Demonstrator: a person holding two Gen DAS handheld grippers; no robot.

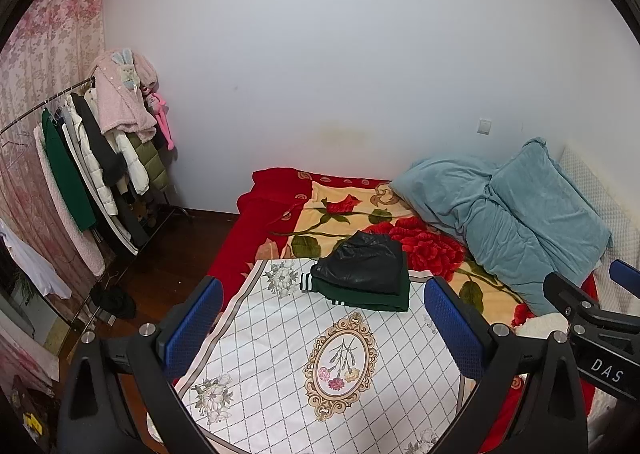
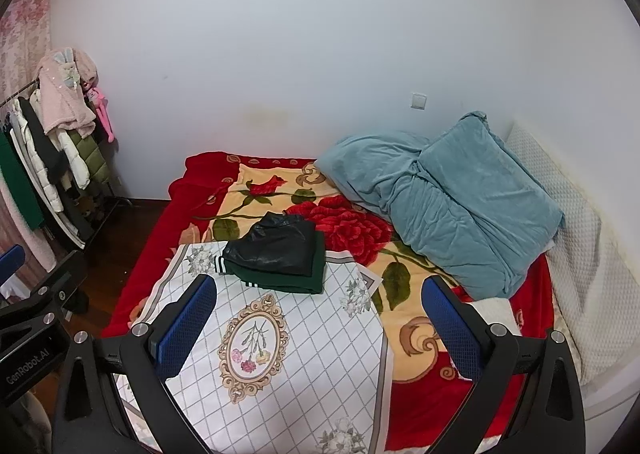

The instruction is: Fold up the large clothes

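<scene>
Between the left gripper (image 1: 324, 326) fingers, spread wide w/ nothing held or touched, lies the white grid-pattern cloth (image 1: 312, 354) w/ its oval flower medallion. Right gripper (image 2: 316, 328) also wide apart, empty, hovering over the same cloth; its blue pads (image 2: 450, 328) touch nothing.

Ahead of both grippers, on the cloth's far edge, sits the folded clothes stack (image 1: 362, 274): black shiny garment (image 1: 360, 262) on top, dark green garment (image 1: 372, 298) underneath, white-striped cuff (image 1: 306, 282) poking out on the stack's left end. Stack's long axis runs roughly left-right across the left wrist view, tilted slightly away on the right. In the right wrist view it's ahead and a bit left of center.

Cloth rests on a red rose blanket (image 1: 352, 214) covering the bed. Beyond-right of the stack: teal quilt (image 1: 520, 210), bunched. Far left of left gripper: clothes rack (image 1: 92, 158) w/ hanging coats, by the wall. Right gripper's body shows at the left wrist view's right edge.
</scene>
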